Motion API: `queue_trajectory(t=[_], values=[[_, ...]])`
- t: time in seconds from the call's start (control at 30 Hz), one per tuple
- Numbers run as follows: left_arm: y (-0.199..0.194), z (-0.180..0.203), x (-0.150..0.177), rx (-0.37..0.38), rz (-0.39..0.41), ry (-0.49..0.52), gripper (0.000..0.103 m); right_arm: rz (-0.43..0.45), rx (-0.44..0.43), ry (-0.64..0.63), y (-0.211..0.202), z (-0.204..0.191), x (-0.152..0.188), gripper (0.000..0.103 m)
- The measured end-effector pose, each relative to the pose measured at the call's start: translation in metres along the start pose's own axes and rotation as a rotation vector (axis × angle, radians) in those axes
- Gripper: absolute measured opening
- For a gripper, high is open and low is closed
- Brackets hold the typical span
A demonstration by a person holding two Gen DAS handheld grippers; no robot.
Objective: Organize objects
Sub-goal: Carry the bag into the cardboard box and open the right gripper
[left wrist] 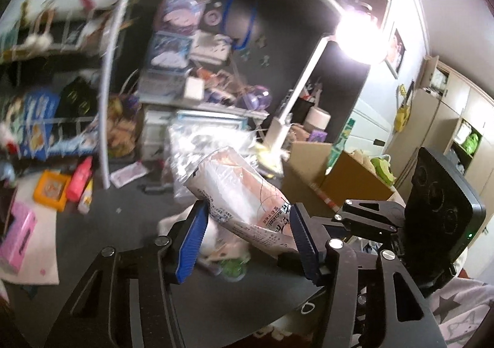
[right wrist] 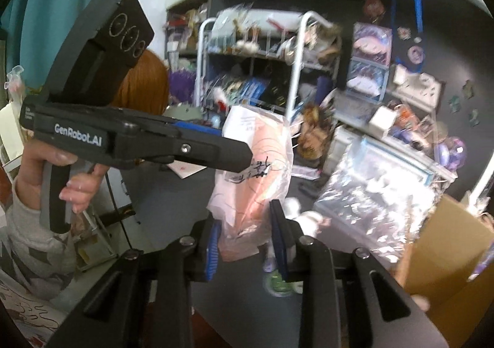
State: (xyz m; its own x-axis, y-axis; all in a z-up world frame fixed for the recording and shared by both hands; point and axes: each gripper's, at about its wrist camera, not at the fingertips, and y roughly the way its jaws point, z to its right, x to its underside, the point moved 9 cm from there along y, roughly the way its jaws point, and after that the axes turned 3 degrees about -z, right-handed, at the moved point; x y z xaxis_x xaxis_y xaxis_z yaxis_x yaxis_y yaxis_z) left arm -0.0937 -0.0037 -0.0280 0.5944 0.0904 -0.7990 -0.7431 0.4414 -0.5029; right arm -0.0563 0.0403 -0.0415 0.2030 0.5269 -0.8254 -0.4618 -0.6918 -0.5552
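A pink and white plastic-wrapped packet (left wrist: 240, 190) with printed text hangs above the dark desk, held from two sides. In the left wrist view my left gripper (left wrist: 247, 229) has its blue pads pressed on the packet's lower end. The right wrist view shows my right gripper (right wrist: 247, 240) shut on the bottom of the same packet (right wrist: 256, 169). There the left gripper (right wrist: 244, 159) comes in from the left, held by a person's hand (right wrist: 77, 181), and clamps the packet's middle. The right gripper's black body (left wrist: 370, 215) shows at the right of the left wrist view, fingertips hidden.
An open cardboard box (left wrist: 339, 181) stands right of the packet. A crinkled clear plastic bag (right wrist: 370, 203) lies behind it. A white wire rack (left wrist: 105, 101) full of items, a lit desk lamp (left wrist: 293, 107), a pink box (left wrist: 18, 236) and small clutter crowd the dark desk (left wrist: 123, 224).
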Motion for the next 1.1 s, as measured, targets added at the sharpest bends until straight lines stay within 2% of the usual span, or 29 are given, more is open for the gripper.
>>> queue_trajectory(t=[0.27, 0.5, 0.7, 0.9, 0.97, 1.03, 1.1], values=[[0.039, 0.067, -0.032, 0.062, -0.029, 0.119, 0.050, 0.051, 0.091, 0.051, -0.056, 0.053, 0.003, 0.026], [0.090, 0.111, -0.042, 0.127, -0.092, 0.165, 0.049, 0.041, 0.155, 0.128, -0.087, 0.105, 0.024, 0.026], [0.125, 0.130, -0.041, 0.176, -0.151, 0.167, 0.049, 0.003, 0.203, 0.185, -0.099, 0.140, 0.047, 0.026], [0.150, 0.137, -0.038, 0.192, -0.210, 0.161, 0.050, -0.035, 0.210, 0.230, -0.102, 0.161, 0.066, 0.027], [0.154, 0.138, -0.037, 0.185, -0.222, 0.162, 0.053, -0.042, 0.212, 0.233, -0.102, 0.164, 0.068, 0.028], [0.155, 0.138, -0.036, 0.174, -0.223, 0.165, 0.067, -0.047, 0.218, 0.230, -0.102, 0.167, 0.069, 0.035], [0.155, 0.138, -0.036, 0.175, -0.225, 0.168, 0.071, -0.046, 0.220, 0.227, -0.103, 0.168, 0.068, 0.042]])
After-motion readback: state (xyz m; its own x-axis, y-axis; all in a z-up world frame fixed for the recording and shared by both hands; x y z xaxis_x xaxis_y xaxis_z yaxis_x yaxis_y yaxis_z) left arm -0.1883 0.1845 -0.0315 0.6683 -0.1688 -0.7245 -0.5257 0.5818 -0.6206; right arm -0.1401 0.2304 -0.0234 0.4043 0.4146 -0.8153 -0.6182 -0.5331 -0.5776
